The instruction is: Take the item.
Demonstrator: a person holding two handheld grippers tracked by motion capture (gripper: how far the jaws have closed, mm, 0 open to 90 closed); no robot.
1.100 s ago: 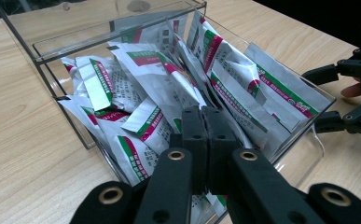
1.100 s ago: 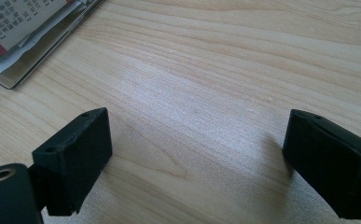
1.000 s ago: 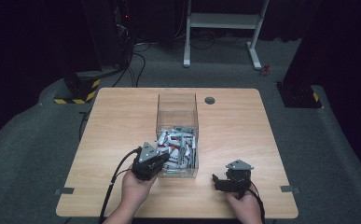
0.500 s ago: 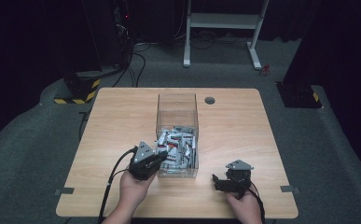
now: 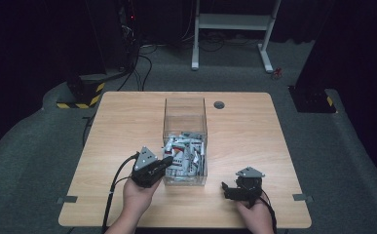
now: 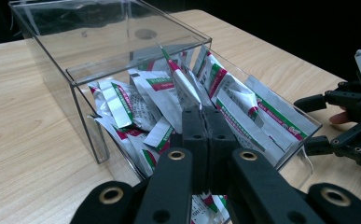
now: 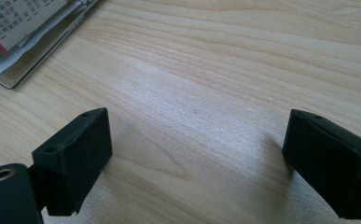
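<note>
A clear plastic box (image 5: pixel 185 109) stands mid-table, its near half piled with white sachets (image 5: pixel 183 153) printed in red and green. My left gripper (image 5: pixel 168 164) reaches over the box's near left corner. In the left gripper view its jaws (image 6: pixel 205 114) are pressed together on the lower edge of one upright white sachet (image 6: pixel 180 86) above the pile. My right gripper (image 5: pixel 225 190) hovers low over the bare wood right of the box, pointing left. Its jaws (image 7: pixel 201 135) stand wide open with nothing between them. The left gripper view also shows the right gripper (image 6: pixel 311 123) beyond the box wall (image 6: pixel 85 112).
The box's far half holds nothing. A round cable hole (image 5: pixel 219 104) lies in the tabletop (image 5: pixel 122 126) behind the box. The box's corner (image 7: pixel 24 70) sits at the upper left of the right gripper view. Dark floor, cables and a white frame lie beyond the table.
My left gripper has shifted slightly left and toward the table's near edge, still at the box's near corner. The right gripper has stayed put.
</note>
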